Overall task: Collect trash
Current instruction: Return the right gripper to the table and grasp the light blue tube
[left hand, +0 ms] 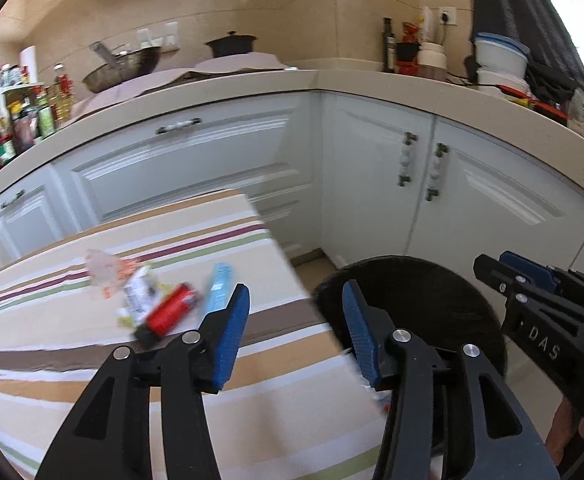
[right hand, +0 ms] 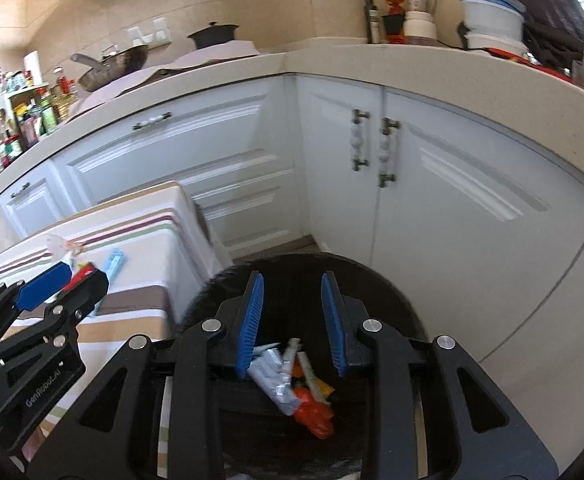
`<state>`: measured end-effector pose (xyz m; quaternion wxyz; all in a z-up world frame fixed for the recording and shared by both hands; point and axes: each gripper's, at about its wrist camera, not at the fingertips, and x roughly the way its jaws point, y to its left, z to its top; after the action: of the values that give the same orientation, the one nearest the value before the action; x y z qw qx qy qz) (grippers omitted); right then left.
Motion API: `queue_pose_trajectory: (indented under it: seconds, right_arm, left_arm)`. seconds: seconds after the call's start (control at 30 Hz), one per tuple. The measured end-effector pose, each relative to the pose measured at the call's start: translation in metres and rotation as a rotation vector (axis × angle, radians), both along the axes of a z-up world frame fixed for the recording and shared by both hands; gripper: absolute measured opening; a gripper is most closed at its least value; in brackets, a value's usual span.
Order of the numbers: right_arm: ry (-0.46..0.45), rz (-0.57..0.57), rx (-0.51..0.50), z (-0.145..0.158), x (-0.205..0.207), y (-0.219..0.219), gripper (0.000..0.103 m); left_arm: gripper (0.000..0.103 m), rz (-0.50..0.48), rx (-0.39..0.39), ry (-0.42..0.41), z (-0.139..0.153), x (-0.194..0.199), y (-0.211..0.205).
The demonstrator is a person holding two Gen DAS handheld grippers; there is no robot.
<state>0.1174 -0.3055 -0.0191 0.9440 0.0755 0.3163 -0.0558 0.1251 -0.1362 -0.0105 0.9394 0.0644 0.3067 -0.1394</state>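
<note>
My left gripper [left hand: 296, 292] is open and empty, hovering at the corner of the striped table [left hand: 92, 380], with the black bin [left hand: 412, 261] just to its right. Trash lies on the cloth ahead to the left: a red can [left hand: 170, 312], a light blue packet [left hand: 218, 286], a white wrapper [left hand: 140, 292] and clear plastic [left hand: 100, 266]. My right gripper [right hand: 293, 280] stands open above the bin [right hand: 392, 292]. Nothing is held between its pads. Wrappers [right hand: 280, 376] and an orange piece [right hand: 314, 414] lie at the bin's bottom.
White kitchen cabinets [left hand: 372, 184] wrap around the corner behind the bin. The countertop [left hand: 252, 84] carries a wok, a pot, bottles and bowls. In the right wrist view the left gripper [right hand: 76, 280] sits over the table [right hand: 140, 264]. Pale floor shows right of the bin.
</note>
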Motion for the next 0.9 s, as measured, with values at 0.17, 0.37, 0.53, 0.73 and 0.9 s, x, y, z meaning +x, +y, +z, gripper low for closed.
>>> queue_pose_trajectory:
  seconds: [0.17, 0.37, 0.53, 0.73, 0.9]
  right_arm:
    - [0.000, 0.083, 0.009, 0.004, 0.008, 0.038, 0.030]
    - [0.029, 0.186, 0.025, 0.002, 0.022, 0.089, 0.031]
    - [0.055, 0.250, 0.020, -0.002, 0.037, 0.128, 0.031]
    - [0.100, 0.275, 0.005, -0.014, 0.056, 0.160, 0.031]
    - [0.156, 0.273, -0.002, -0.028, 0.073, 0.171, 0.031]
  left_arm:
    - [0.051, 0.089, 0.022, -0.002, 0.001, -0.007, 0.043]
    - [0.056, 0.233, 0.043, -0.001, 0.001, -0.012, 0.106]
    - [0.056, 0.327, 0.041, 0.004, 0.000, -0.015, 0.150]
    - [0.056, 0.407, 0.041, 0.011, -0.005, -0.013, 0.189]
    - [0.056, 0.449, 0.037, 0.025, -0.010, -0.009, 0.214]
